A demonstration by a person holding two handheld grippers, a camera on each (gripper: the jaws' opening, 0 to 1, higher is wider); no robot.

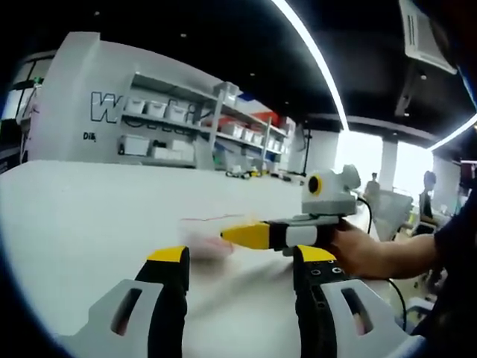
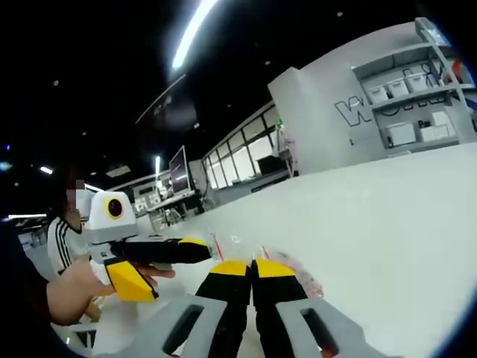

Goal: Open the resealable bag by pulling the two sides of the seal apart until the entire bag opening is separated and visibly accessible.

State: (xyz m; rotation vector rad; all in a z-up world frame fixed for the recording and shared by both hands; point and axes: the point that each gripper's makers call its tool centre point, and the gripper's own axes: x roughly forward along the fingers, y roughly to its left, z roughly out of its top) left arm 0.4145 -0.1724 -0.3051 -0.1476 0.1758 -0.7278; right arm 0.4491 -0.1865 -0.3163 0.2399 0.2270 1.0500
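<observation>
The resealable bag (image 2: pixel 302 274) is clear plastic with a red seal line and lies just past my right gripper's tips on the white table (image 2: pixel 387 224). My right gripper (image 2: pixel 252 266) has its yellow-tipped jaws pressed together, apparently on the bag's near edge. In the left gripper view the bag (image 1: pixel 206 245) is a pale pink blur at the tip of the right gripper (image 1: pixel 227 235), which comes in from the right in a person's hand (image 1: pixel 358 250). My left gripper (image 1: pixel 241 254) stands open just short of the bag, with nothing between its jaws. It enters the right gripper view from the left (image 2: pixel 179 272).
The white table (image 1: pixel 89 209) stretches wide to the left and far side. Shelves with white bins (image 1: pixel 171 112) stand against the grey wall behind it. Desks with monitors (image 2: pixel 179 168) and a seated person in a striped shirt (image 2: pixel 63 239) are off to one side.
</observation>
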